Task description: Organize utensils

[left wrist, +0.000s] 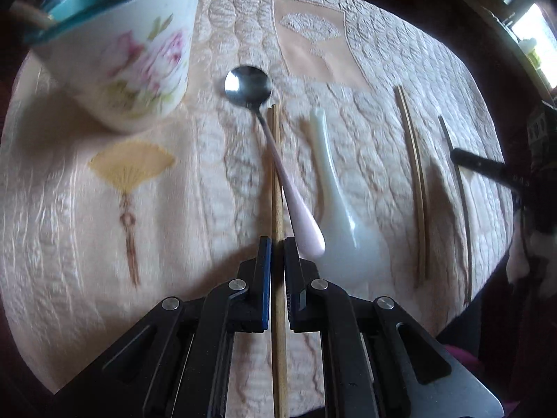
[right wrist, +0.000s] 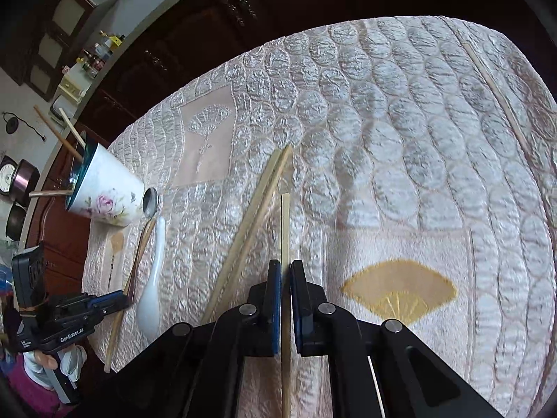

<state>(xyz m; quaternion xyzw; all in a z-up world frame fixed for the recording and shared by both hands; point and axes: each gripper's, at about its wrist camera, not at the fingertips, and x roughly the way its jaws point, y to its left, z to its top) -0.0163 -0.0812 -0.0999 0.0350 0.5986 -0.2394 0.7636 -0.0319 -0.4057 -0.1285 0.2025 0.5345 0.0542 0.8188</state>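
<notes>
Chopsticks are the items gripped: each claw is clamped on one.

Left wrist view, left to right:
- Floral cup [left wrist: 139, 52], teal inside, stands ahead and to the left of the left claw [left wrist: 277, 244]; chopsticks project from its rim. Between cup and claw lies open quilted tablecloth [left wrist: 87, 226] bearing an embroidered yellow fan.
- Left claw jaws are closed onto a wooden chopstick [left wrist: 276, 174] that runs straight ahead between the pads.
- Metal spoon [left wrist: 264, 129] with a pink handle crosses this chopstick just ahead of the jaws; its bowl points away, its handle end lies just right of the fingertips.
- White ceramic soup spoon [left wrist: 334, 202] lies just right of the handle end.
- A chopstick pair [left wrist: 414, 188] lies further right, with bare cloth on both sides.
- Right claw [left wrist: 463, 160] enters at the far right, near the table's right edge.

Right wrist view:
- Right claw [right wrist: 286, 268] jaws are closed onto a single chopstick [right wrist: 285, 230] pointing ahead.
- Bare cloth extends ahead and right of it; one lone chopstick [right wrist: 494, 90] lies near the far right edge.
</notes>
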